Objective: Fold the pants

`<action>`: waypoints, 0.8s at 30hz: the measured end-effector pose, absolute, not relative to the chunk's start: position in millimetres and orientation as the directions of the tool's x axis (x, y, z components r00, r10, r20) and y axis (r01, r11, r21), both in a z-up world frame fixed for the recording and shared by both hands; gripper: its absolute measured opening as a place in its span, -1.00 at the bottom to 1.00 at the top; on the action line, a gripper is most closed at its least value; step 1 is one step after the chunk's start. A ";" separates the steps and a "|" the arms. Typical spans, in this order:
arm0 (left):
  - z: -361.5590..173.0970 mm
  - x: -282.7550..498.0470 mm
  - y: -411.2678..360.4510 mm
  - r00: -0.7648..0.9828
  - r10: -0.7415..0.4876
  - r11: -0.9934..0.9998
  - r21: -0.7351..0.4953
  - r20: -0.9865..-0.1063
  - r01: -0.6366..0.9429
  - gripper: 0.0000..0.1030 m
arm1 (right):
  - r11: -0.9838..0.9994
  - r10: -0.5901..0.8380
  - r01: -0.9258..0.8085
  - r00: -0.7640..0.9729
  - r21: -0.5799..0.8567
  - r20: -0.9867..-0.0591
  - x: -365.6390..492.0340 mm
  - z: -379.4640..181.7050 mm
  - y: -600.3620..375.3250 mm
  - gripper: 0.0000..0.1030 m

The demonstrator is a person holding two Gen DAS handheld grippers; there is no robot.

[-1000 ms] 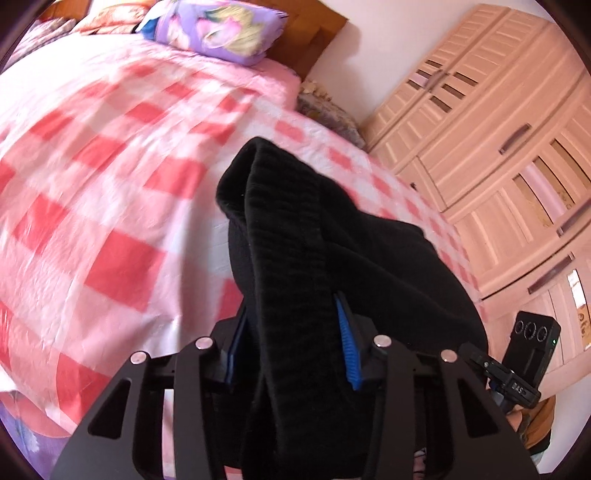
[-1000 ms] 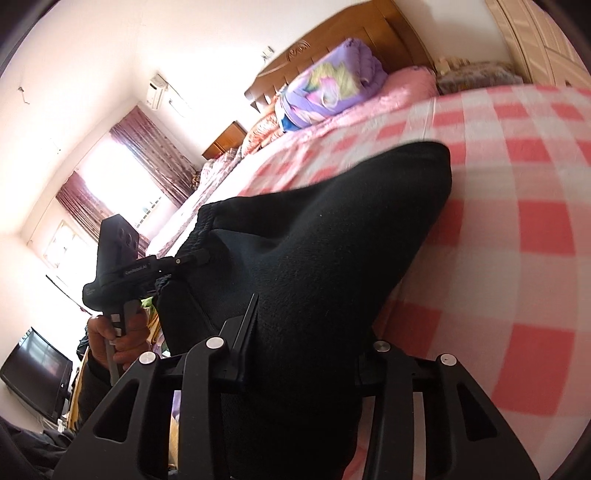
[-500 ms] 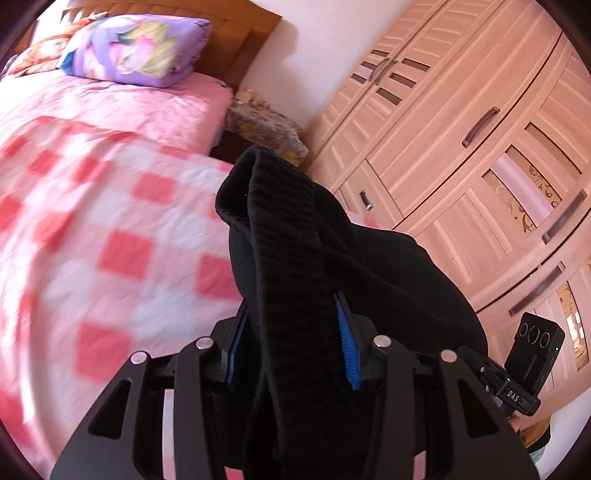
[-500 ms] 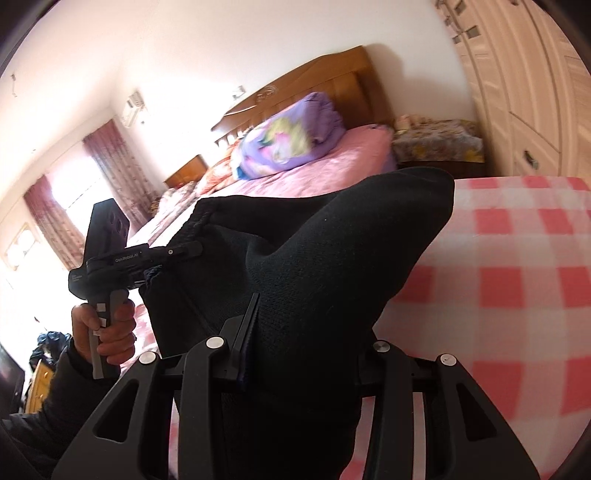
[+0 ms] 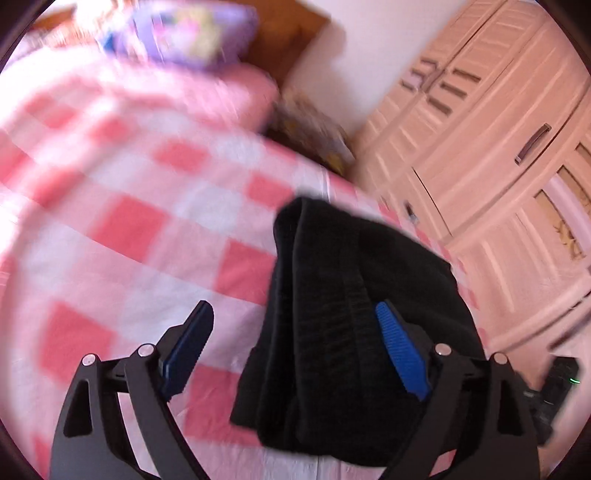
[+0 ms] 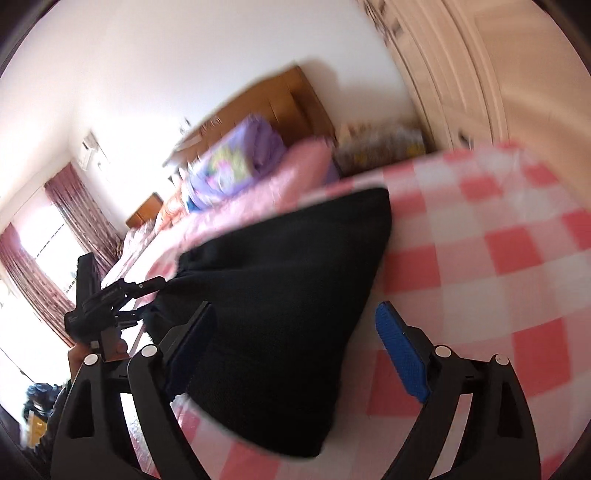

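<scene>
The left hand-held gripper is seen with its two blue pads spread wide apart. The black pants lie between them, pressed against the right pad and well away from the left one. Nothing is being pinched. The pants are bunched in a thick pile on the bed, which is covered in pink and white squares.

The right hand-held gripper is spread wide too. The pants are seen touching its left pad, and a gap is left beside its right pad. In this view the left hand-held gripper is seen at the far edge of the pants, just beside the cloth.

Farther back, a purple pillow is seen by the wooden headboard. A big wardrobe stands beside the bed. Much is blurred.
</scene>
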State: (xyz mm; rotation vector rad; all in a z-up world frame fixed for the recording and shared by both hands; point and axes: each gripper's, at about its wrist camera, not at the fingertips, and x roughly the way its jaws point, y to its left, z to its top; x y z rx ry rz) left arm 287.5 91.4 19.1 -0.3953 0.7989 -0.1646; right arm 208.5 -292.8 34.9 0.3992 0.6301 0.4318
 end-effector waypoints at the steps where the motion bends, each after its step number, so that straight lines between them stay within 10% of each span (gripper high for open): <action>1: 31.6 273.8 80.9 0.739 -0.220 0.943 -0.333 -0.636 -0.005 0.73 | 0.835 0.509 -0.291 0.729 0.466 -0.457 199.4 39.6 -285.9 0.67; 7: 53.4 227.2 -13.1 0.832 -0.153 0.982 0.013 -0.533 0.188 0.85 | 0.930 0.368 -0.310 0.753 0.199 -0.545 179.6 30.9 -221.7 0.69; 14: 0.6 239.0 -24.5 0.757 -0.182 0.965 0.036 -0.627 0.262 0.97 | 0.930 0.196 -0.352 0.722 -0.108 -0.664 172.5 -7.1 -183.7 0.73; 24: -2.7 239.0 -22.3 0.753 -0.168 0.967 0.041 -0.637 0.251 0.97 | 0.731 0.622 -0.262 0.637 0.630 -0.455 288.8 33.6 -277.1 0.73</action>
